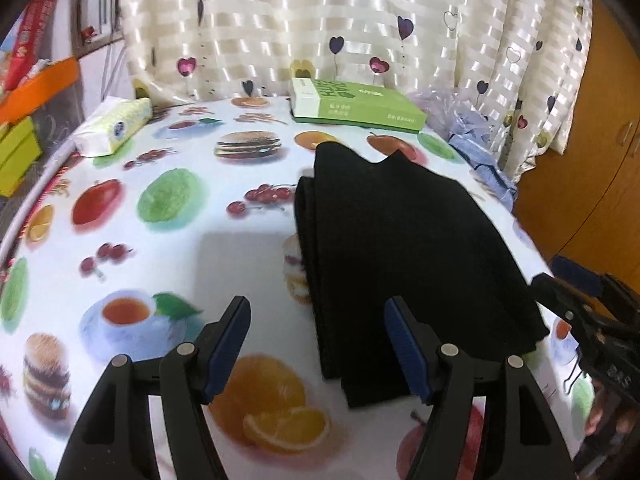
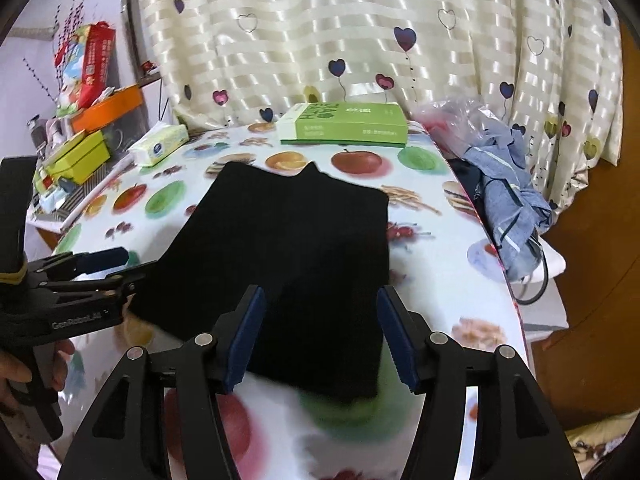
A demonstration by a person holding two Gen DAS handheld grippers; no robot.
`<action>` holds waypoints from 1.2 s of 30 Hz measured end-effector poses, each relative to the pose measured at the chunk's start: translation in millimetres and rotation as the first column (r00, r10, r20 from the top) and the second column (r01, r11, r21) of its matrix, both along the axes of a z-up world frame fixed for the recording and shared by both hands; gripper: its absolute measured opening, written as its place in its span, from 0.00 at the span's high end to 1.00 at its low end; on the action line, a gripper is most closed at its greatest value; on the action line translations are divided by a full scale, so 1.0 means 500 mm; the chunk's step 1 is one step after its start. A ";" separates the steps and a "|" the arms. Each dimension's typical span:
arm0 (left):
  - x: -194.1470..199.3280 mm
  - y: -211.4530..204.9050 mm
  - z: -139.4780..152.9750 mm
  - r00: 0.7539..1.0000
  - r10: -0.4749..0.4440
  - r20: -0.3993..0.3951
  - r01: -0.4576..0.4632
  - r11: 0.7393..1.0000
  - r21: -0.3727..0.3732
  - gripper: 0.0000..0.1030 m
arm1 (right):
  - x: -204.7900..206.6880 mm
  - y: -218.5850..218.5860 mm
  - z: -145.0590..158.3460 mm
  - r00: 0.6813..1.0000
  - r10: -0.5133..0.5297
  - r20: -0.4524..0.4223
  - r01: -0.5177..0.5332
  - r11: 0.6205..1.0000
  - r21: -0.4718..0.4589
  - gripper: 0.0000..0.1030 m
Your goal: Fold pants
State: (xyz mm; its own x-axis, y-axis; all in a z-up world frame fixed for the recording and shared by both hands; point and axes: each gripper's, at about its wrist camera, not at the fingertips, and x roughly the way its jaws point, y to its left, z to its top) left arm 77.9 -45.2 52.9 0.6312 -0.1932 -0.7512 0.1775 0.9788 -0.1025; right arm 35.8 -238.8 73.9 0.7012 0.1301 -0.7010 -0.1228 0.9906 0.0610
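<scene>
The black pants [image 1: 404, 240] lie folded in a flat stack on the fruit-print tablecloth [image 1: 168, 240], right of centre in the left wrist view; they also show in the right wrist view [image 2: 288, 256]. My left gripper [image 1: 318, 352] is open and empty, above the table at the stack's near left corner. My right gripper [image 2: 320, 338] is open and empty, hovering over the stack's near edge. The right gripper also shows at the right edge of the left wrist view [image 1: 576, 292], beside the stack. The left gripper shows at the left of the right wrist view [image 2: 108, 268].
A green box [image 1: 356, 104] lies at the table's back by the heart-print curtain [image 1: 320, 20]. A tissue pack [image 1: 116, 126] sits back left. Blue cloth and a plastic bag [image 2: 504, 184] lie at the right edge. Boxes [image 2: 88, 128] are stacked on a shelf at left.
</scene>
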 end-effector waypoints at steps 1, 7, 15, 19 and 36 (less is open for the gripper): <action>-0.010 0.000 0.000 1.000 0.005 0.006 -0.006 1.000 0.011 0.30 | -0.012 0.005 -0.001 1.000 -0.008 0.000 0.008 1.000 0.002 0.42; -0.067 0.001 -0.003 0.999 0.036 0.038 -0.038 0.998 0.054 0.30 | -0.056 0.034 -0.023 1.000 -0.010 -0.026 0.009 1.000 -0.021 0.42; -0.099 -0.006 -0.037 0.999 0.048 0.015 -0.049 0.994 0.096 0.30 | -0.078 0.045 -0.068 0.996 -0.032 -0.083 0.027 0.998 -0.063 0.42; -0.104 -0.008 -0.061 0.998 0.052 -0.021 -0.050 0.994 0.097 0.30 | -0.079 0.047 -0.085 0.993 -0.045 -0.109 0.037 0.996 -0.078 0.42; -0.105 -0.008 -0.095 0.997 0.074 -0.012 -0.072 0.991 0.116 0.29 | -0.074 0.046 -0.127 0.989 -0.075 -0.131 0.063 0.994 -0.092 0.36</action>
